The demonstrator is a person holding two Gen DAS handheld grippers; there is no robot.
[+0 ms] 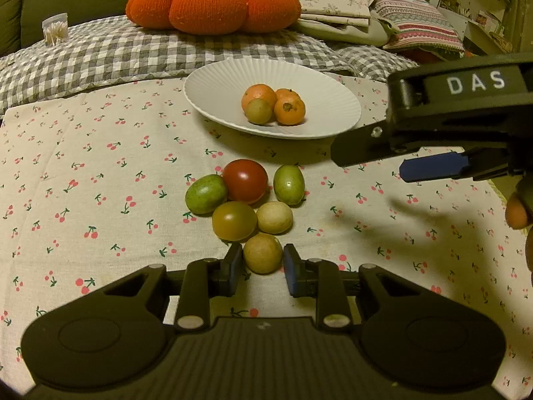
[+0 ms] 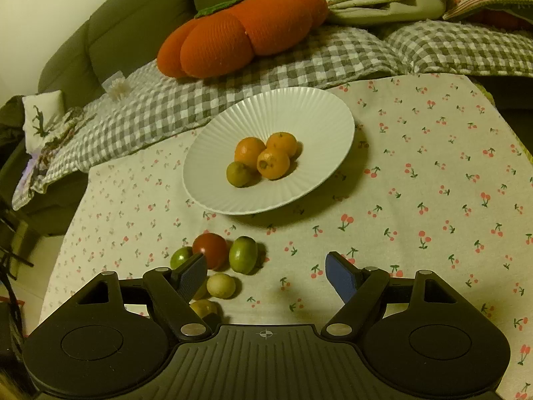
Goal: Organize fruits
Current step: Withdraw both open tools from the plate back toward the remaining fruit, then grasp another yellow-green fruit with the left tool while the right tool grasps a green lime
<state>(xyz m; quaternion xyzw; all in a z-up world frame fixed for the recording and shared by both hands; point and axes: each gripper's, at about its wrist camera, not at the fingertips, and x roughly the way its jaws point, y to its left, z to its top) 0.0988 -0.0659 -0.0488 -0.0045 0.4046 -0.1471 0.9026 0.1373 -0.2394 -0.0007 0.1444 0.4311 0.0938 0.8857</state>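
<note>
Jaws of my left gripper (image 1: 262, 261) stand apart around the tan round fruit (image 1: 262, 253), nearest of the loose cluster before the white plate (image 1: 213, 86). Right gripper (image 2: 266, 275) gapes empty. Fruit looks light, smooth, bruisable; I'd pinch its widest middle gently.

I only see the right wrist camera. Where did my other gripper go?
Observer: Your left gripper is low over the cloth, with one finger on each side of the nearest tan fruit.
Child: Is it squeezing it?
Observer: The pads sit very close on both sides, but I can't tell if they touch.
Child: What's hiding behind my right gripper?
Observer: A brownish-green tomato, between the red tomato and that tan fruit.
</note>
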